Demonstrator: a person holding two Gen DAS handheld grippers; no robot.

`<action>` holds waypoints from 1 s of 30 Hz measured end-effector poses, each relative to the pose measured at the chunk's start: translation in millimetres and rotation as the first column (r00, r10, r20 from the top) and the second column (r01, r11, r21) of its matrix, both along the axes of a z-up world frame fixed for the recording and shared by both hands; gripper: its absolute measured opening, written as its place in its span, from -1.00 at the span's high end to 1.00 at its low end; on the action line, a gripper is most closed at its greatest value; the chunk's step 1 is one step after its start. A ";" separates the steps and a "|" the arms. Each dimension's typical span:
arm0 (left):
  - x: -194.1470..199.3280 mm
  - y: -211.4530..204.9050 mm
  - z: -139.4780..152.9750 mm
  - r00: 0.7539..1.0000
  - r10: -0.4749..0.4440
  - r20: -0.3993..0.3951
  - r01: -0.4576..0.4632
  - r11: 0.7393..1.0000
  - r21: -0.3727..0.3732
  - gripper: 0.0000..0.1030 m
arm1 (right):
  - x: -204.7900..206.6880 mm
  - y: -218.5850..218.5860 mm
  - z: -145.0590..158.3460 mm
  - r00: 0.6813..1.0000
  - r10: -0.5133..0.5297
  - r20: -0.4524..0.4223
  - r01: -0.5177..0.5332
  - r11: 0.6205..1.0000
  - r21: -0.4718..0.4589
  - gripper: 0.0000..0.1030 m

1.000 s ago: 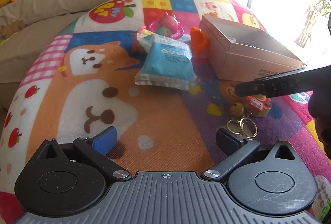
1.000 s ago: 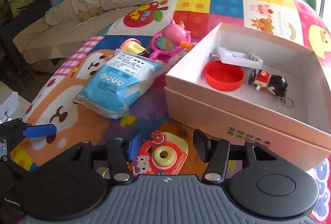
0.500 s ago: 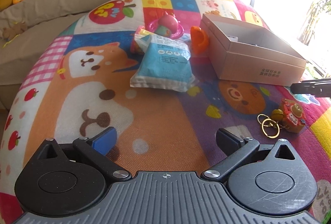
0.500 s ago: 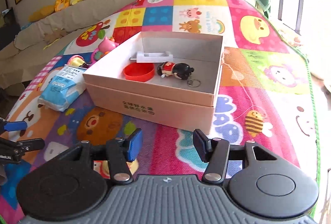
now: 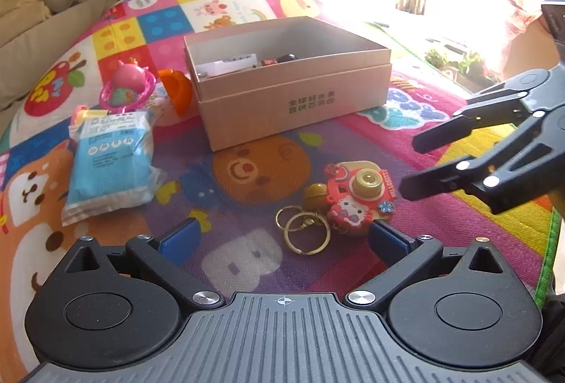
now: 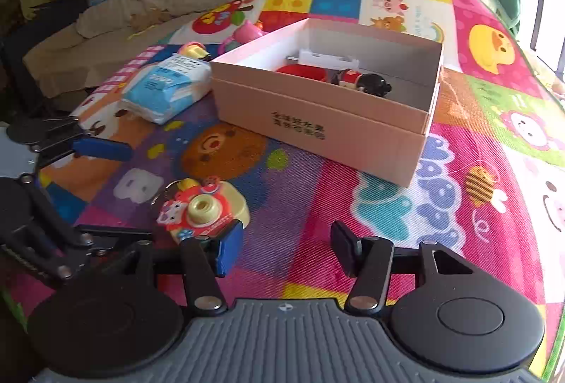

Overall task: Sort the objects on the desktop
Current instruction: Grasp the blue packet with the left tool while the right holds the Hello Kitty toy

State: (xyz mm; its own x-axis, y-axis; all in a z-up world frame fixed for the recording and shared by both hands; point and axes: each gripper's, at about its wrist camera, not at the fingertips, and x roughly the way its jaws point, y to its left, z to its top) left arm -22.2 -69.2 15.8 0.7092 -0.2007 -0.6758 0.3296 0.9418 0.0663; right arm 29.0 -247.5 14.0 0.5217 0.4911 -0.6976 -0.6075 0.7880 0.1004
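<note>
My left gripper point(image 5: 282, 238) has its fingers spread, with the camera keychain point(image 5: 356, 195) on the play mat point(image 5: 247, 277) just before them. My right gripper point(image 6: 286, 247) is also spread and empty, near the cardboard box point(image 6: 317, 121).

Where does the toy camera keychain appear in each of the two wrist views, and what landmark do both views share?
Left wrist: toy camera keychain lies lower centre-right on the mat, just ahead of the left gripper's right finger.
Right wrist: the keychain lies lower left, just left of the right gripper's left finger.
Shared landmark: the cardboard box, behind the keychain in both.
</note>
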 end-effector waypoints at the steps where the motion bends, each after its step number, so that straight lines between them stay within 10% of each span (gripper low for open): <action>1: 2.6 0.4 -0.4 1.000 0.009 0.006 -0.009 1.000 0.017 -1.00 | -8.4 -2.2 3.5 1.000 0.026 0.001 -0.026 0.999 0.020 -0.15; 5: 17.5 15.7 -1.6 0.991 0.130 0.040 -0.133 0.987 0.085 -1.00 | -29.8 -3.9 16.3 0.996 0.059 0.060 -0.062 0.997 0.050 -0.45; 15: 15.1 76.1 10.3 0.951 0.307 0.023 -0.308 0.951 0.017 -1.00 | -12.9 40.7 -0.3 0.993 0.092 0.074 -0.091 0.996 -0.011 -0.47; 19: 8.8 79.6 12.3 0.948 0.313 0.054 -0.313 0.950 0.001 -1.00 | -7.1 47.7 -5.8 0.994 0.096 0.059 -0.095 0.995 -0.018 -0.08; 30: 73.4 63.0 9.4 0.909 0.366 0.201 -0.395 0.909 0.130 -1.00 | -11.0 14.8 -4.1 0.996 -0.068 0.063 0.070 0.997 -0.032 -0.08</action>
